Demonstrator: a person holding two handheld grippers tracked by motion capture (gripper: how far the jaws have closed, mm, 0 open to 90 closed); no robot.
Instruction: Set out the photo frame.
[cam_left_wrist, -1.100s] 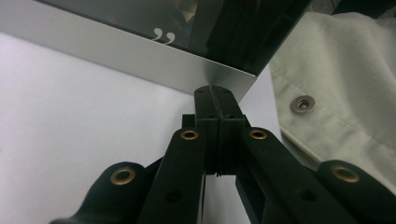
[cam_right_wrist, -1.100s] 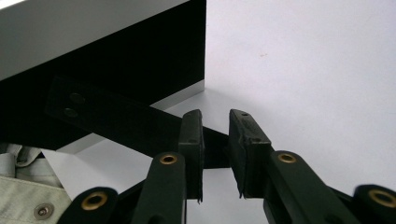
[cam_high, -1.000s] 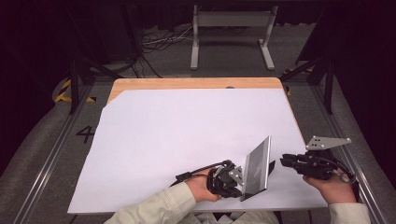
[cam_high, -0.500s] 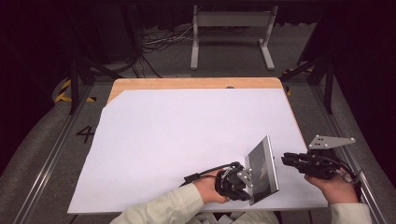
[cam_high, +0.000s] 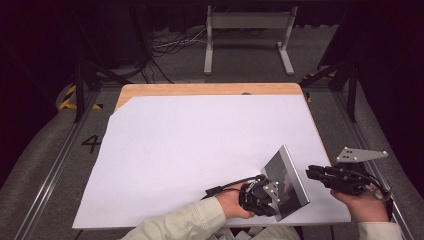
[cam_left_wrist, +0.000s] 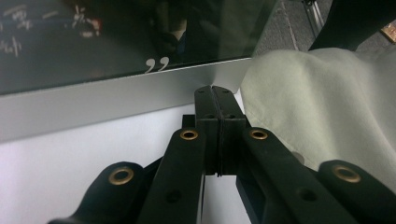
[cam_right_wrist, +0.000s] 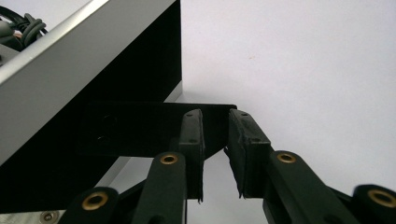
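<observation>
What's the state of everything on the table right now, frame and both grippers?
Picture frame: tilted up on its lower edge, not flat on the white sheet.
Frame's black back stand: swung out from the back.
Left gripper: fingers shut, tips at the frame's silver border; a pinch can't be confirmed.
Right gripper: fingers slightly open, at the stand's edge, not pressing on it.

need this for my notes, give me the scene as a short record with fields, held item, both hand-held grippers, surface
held item: flat silver-framed panel with dark glass face, tilted up on one edge
left hand-held gripper: jaws shut on the panel's silver edge
right hand-held gripper: beside the panel, jaws slightly apart, nothing between them
surface: white sheet over a wooden table
other: pale sleeve on the left arm
</observation>
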